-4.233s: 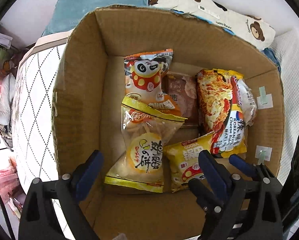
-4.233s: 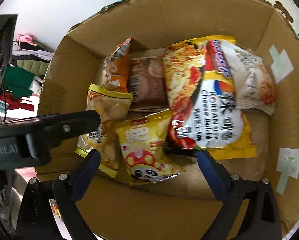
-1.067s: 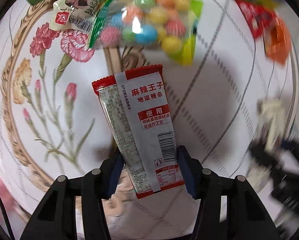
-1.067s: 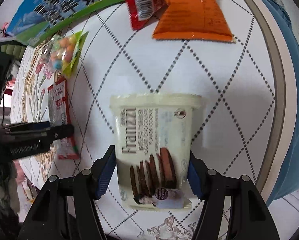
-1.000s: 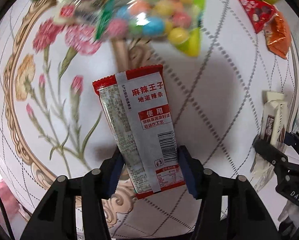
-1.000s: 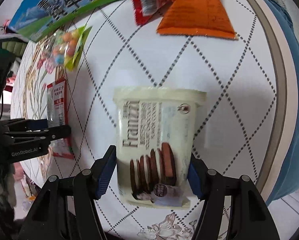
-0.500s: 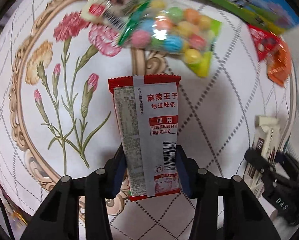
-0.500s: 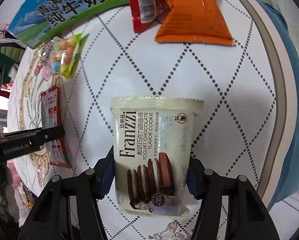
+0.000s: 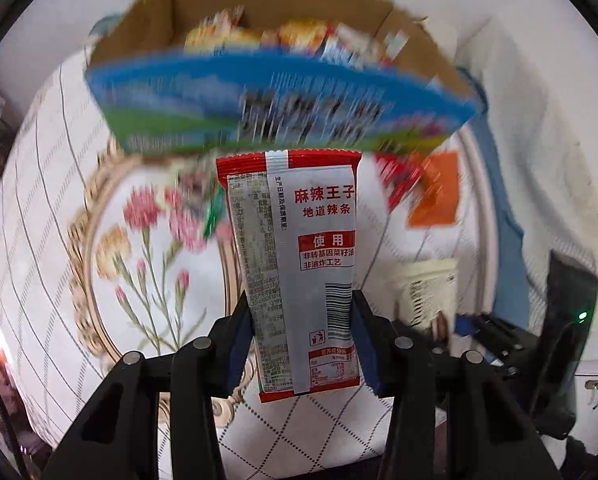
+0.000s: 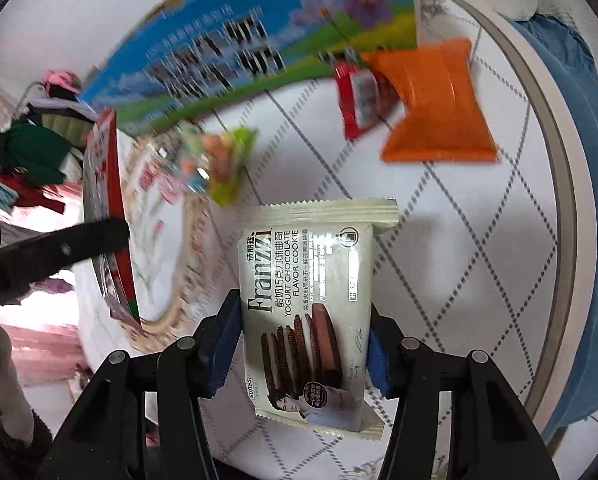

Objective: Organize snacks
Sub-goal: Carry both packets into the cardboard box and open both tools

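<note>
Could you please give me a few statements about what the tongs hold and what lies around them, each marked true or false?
1. The left tongs grip a red and silver packet. True.
2. The right tongs are empty. False: they are shut on a cream cookie pack.
3. An orange packet lies on the quilt beyond the cookie pack. True.
4. The box in the left view holds nothing. False: blurred snack bags show inside it.
5. The red and silver packet hangs crosswise in the tongs. False: it stands lengthwise, pointing away from the camera.
</note>
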Demonstrator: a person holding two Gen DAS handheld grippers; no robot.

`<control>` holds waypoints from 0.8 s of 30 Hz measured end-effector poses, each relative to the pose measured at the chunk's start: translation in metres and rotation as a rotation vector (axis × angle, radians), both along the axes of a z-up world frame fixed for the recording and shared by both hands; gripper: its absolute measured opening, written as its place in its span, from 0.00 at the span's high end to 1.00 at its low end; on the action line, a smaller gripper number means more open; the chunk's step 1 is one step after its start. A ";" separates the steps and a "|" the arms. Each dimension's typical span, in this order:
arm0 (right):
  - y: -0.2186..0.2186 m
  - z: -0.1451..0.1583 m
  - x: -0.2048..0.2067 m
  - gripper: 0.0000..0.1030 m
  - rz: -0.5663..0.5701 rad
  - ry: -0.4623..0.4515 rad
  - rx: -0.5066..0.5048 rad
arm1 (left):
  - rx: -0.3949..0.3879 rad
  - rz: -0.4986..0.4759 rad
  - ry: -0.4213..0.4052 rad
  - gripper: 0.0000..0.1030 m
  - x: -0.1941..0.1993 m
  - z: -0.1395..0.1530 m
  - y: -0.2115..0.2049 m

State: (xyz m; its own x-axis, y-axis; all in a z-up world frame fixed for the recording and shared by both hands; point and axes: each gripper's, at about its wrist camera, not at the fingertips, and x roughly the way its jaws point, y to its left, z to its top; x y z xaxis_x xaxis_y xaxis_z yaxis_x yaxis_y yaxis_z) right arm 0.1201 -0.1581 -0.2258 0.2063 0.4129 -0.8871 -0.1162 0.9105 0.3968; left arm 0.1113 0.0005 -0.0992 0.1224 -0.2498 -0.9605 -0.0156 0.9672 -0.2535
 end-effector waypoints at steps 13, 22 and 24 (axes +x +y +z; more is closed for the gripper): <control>-0.012 0.133 0.096 0.44 -0.016 -0.284 0.074 | 0.005 -0.025 -0.128 0.58 0.139 0.044 0.016; 0.006 0.125 0.215 0.44 -0.020 -0.276 -0.074 | 0.206 -0.059 -0.157 0.58 0.255 0.023 0.036; 0.010 0.110 0.234 0.44 -0.024 -0.232 -0.081 | 0.249 -0.052 -0.112 0.58 0.275 0.012 0.044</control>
